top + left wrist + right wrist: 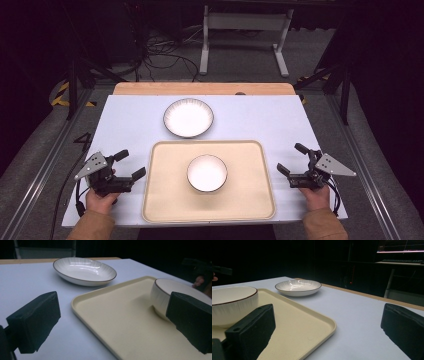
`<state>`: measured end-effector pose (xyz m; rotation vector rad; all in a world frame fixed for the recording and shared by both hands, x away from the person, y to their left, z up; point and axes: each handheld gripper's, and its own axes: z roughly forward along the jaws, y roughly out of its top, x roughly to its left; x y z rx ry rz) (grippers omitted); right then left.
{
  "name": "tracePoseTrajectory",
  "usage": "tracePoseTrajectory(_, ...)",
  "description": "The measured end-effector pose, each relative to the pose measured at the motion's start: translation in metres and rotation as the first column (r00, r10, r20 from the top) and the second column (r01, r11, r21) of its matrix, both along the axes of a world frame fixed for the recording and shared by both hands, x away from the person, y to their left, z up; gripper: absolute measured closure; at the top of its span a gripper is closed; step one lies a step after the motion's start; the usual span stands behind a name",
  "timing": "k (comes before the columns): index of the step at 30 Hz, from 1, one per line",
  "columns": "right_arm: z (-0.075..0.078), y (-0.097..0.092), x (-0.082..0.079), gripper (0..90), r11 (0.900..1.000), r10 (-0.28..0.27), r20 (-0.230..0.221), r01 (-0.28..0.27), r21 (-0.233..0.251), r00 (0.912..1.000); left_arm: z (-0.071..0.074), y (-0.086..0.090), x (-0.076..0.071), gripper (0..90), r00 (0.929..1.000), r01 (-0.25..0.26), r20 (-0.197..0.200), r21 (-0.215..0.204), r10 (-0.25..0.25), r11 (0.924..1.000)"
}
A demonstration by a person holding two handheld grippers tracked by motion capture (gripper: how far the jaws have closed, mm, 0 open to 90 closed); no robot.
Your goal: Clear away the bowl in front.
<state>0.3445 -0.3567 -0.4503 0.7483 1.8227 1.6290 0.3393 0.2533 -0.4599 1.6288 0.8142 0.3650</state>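
Both tools rest low at the near corners of the pale counter [125, 120], each with its jaws spread wide and nothing between them: the left hand-held gripper [131, 164] sits at about 8 o'clock from the tray [165, 200], the right hand-held gripper [293, 159] at about 4 o'clock, each just beside a short edge of it. The small white bowl [207, 173] stands upright near the middle of the cream tray, and the shallow ribbed plate [188, 117] lies on the bare counter at 12 o'clock from the tray, apart from its far rim. The likeliest trouble, as I judge it, comes from the bowl's glazed, rounded wall: a jaw closing on the rim from the side could slide off or tip the bowl, since the pads are blunt and the rim is thin. If instead both grippers take the tray by its ends, an uneven lift would send the bowl skating across the smooth surface toward the lower side. The plate's low, flared edge gives little to bite on, so a reach toward 12 o'clock may push it away toward the wooden strip [150, 88] at the counter's far edge.
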Motion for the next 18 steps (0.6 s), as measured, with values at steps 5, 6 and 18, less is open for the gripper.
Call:
tracePoseTrajectory(5,0.000,-0.001,0.000,0.2,1.0000,-0.001,0.001,0.001,0.007,1.0000,-0.009,-0.002,0.002,0.2,0.9996,-0.029,0.000,0.061,0.030,0.9977)
tracePoseTrajectory(6,-0.001,0.000,-0.001,0.2,0.9999,-0.004,-0.001,0.004,0.015,1.0000,-0.009,-0.002,0.001,0.4,0.9995,-0.031,0.006,0.060,0.031,0.9977)
tracePoseTrajectory(18,-0.005,0.003,0.002,0.2,0.9985,-0.054,-0.047,0.054,-0.010,0.9974,-0.008,-0.010,0.001,0.7,0.9992,-0.039,0.011,0.128,0.038,0.9910)
